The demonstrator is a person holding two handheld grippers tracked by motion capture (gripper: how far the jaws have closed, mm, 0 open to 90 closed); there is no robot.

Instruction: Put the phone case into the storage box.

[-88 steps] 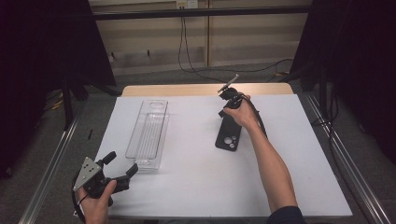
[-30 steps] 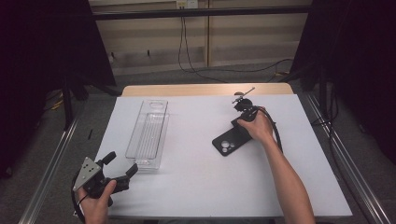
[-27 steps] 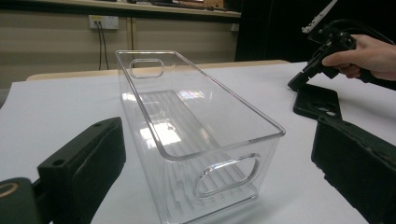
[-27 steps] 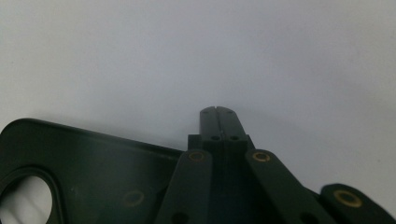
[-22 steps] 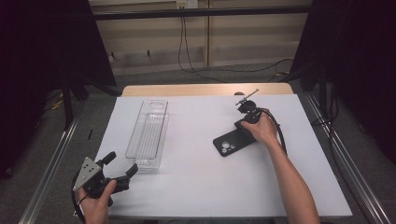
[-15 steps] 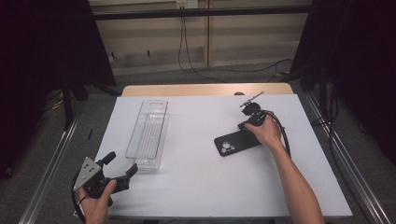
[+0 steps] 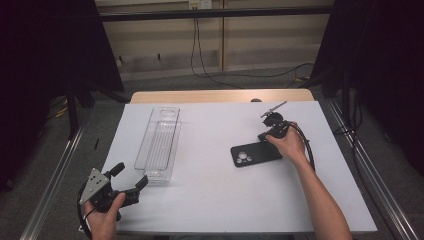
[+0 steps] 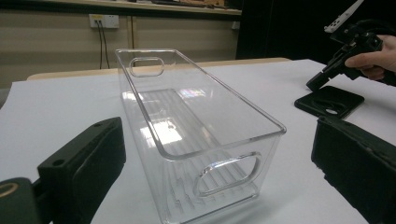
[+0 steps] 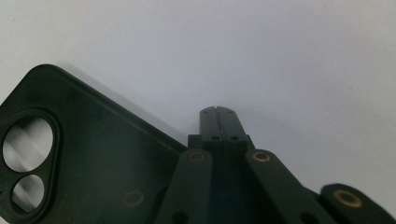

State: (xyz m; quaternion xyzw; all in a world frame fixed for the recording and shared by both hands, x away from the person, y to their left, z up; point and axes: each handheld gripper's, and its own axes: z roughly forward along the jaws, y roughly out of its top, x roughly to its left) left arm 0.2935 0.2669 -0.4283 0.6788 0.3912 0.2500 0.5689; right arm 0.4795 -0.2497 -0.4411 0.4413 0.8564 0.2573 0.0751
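The phone case [image 7: 254, 154] has been nudged round to lie crosswise by the clenched right hand-held gripper [image 7: 263, 136], so it's likely being lined up for pickup, left hand-held gripper [image 7: 129, 179] kept released.

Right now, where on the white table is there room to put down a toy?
The widest bare patch lies between the clear bin and the black phone case. The table is also bare along its near edge. It is crowded by the right gripper at the case, and around the left gripper near the bin.
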